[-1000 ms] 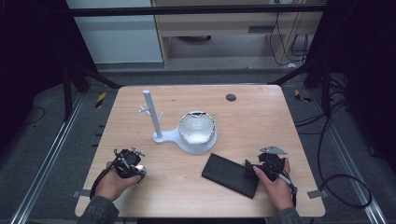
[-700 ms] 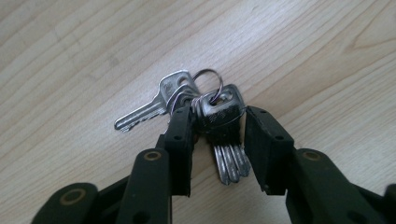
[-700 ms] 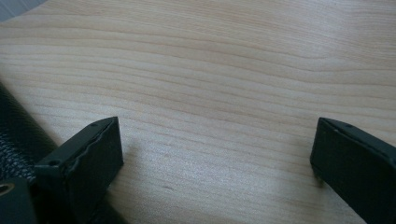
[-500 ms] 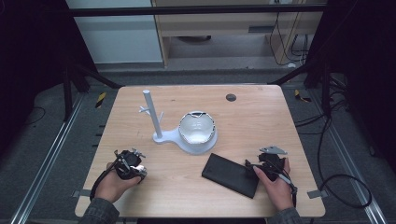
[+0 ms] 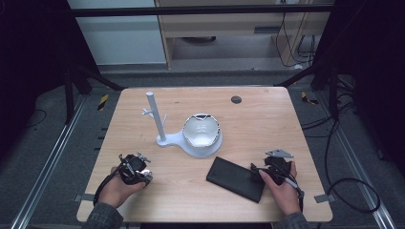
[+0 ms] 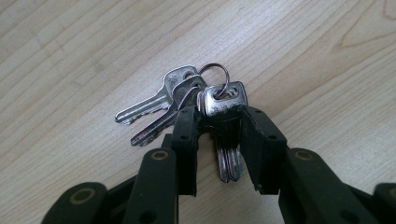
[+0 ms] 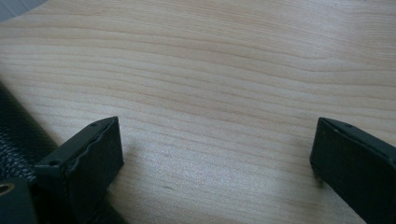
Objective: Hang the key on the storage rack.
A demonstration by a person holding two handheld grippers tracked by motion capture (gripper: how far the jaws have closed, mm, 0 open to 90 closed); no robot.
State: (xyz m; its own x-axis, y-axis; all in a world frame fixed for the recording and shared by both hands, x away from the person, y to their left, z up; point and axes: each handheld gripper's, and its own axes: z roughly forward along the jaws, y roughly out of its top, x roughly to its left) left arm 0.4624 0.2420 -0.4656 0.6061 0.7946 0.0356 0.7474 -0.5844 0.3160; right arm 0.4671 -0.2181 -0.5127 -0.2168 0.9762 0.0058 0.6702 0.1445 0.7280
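Observation:
A bunch of silver keys (image 6: 187, 91) on a ring lies on the wooden table (image 5: 258, 124). My left gripper (image 6: 219, 114) has its jaws closed in on the sides of one key's head, with that key's blade pointing back between them. From above, the left gripper (image 5: 133, 169) sits near the table's front left. My right gripper (image 5: 273, 171) rests at the front right, just right of a flat black wallet (image 5: 235, 179). In the right gripper view its jaws (image 7: 215, 128) stand wide apart over bare wood, and the wallet's edge (image 7: 14, 130) shows beside the left jaw.
A white stand (image 5: 155, 117) with a pole and small hooks rises at the table's middle, joined to a round white dish (image 5: 201, 133). A small dark round spot (image 5: 236, 99) marks the far side. Dark floor and metal rails surround the table.

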